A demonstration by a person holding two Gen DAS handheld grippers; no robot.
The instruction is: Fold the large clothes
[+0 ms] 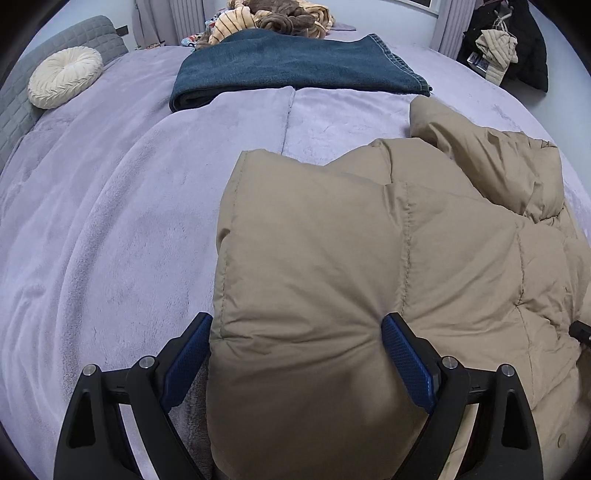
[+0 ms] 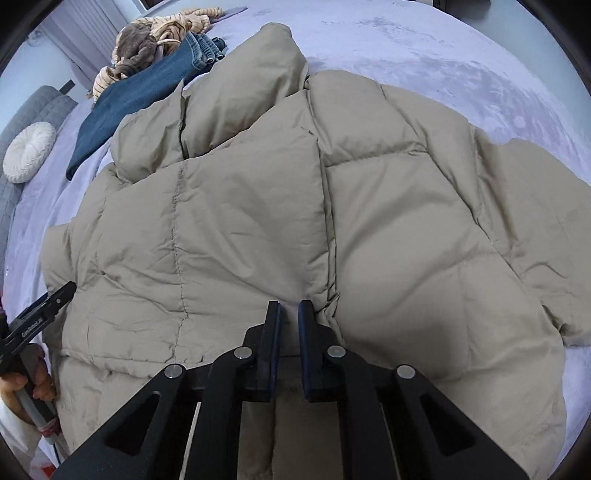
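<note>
Plainly the fold is only part way through: the large beige quilted puffer jacket lies spread over the lavender plush bedcover, and one padded panel has already been turned in over its middle, its edge running down the centre of the right wrist view, while the far collar end and the right-hand sleeve lie loose and unfolded. In the left wrist view the left gripper stands with its blue pads wide apart on either side of a puffed fold of the jacket; the right-hand pad seems to dent the fabric, but whether the two truly pinch it cannot be told, and it reads as jaws apart. The right gripper points down at the jacket near the panel's edge with its jaws drawn almost together and only a slit between them; no fabric shows in that slit. At the far end of the bed a folded dark blue denim garment lies flat, with a striped tan-and-brown heap of clothing behind it, and a round cream pleated cushion rests at the far left. By this showing the other side, the sleeve and a final doubling-over remain to be done.
</note>
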